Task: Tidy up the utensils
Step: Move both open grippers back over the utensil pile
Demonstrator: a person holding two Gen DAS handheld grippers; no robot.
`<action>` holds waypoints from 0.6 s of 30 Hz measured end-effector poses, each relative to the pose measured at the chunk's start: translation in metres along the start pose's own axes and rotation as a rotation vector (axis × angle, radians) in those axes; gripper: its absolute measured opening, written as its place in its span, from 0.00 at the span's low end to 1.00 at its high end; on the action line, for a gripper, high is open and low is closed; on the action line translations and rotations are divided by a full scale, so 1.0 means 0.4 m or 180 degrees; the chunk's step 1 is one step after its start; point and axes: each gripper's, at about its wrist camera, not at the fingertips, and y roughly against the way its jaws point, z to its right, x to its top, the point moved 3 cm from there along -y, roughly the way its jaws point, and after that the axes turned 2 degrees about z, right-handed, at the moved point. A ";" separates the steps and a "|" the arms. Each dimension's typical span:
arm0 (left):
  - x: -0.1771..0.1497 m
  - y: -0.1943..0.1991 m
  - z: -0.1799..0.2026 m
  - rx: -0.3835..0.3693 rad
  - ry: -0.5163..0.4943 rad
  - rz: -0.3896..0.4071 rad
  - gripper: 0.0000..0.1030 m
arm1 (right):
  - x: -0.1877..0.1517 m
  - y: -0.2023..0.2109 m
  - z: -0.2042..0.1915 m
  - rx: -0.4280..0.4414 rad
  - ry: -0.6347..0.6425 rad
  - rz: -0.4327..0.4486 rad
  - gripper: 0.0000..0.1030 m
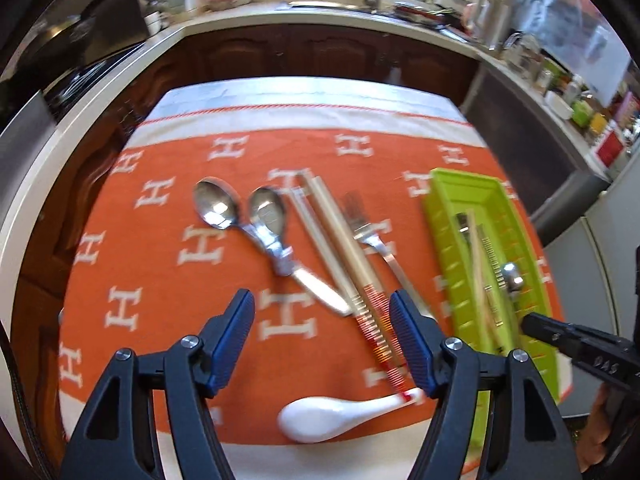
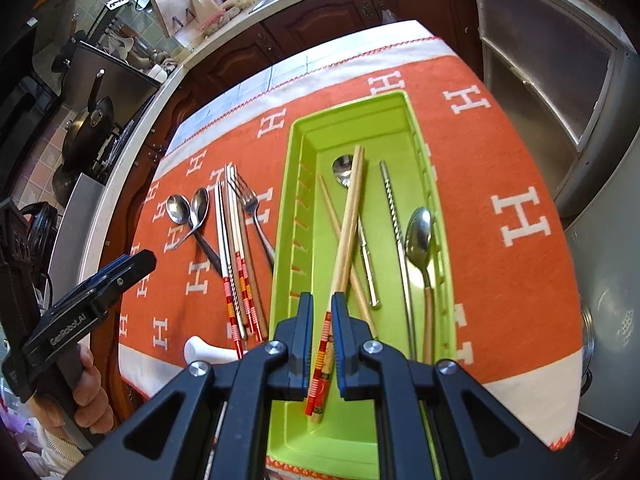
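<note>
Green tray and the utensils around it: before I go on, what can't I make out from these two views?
- Green tray contents, left wrist view: motion blur smears them together.
- Tray's near end, right wrist view: hidden beneath the right tool shut on the chopsticks.
- White ceramic spoon, right wrist view: mostly covered by that tool's body.
- Left tool, right wrist view: seen side-on, gap unreadable there.

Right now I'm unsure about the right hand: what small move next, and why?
Probably open the right gripper: it holds the wooden chopsticks already inside the green tray, their far ends resting across a spoon there.
</note>
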 end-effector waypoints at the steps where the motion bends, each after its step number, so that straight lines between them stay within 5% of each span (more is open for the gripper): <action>1: -0.010 -0.004 -0.014 0.0026 0.0019 -0.0026 0.66 | -0.003 -0.005 -0.002 0.0012 0.0002 -0.0030 0.09; 18: -0.067 -0.031 -0.142 0.0178 0.0355 -0.0161 0.69 | -0.016 -0.052 -0.122 0.0063 0.0336 -0.0161 0.09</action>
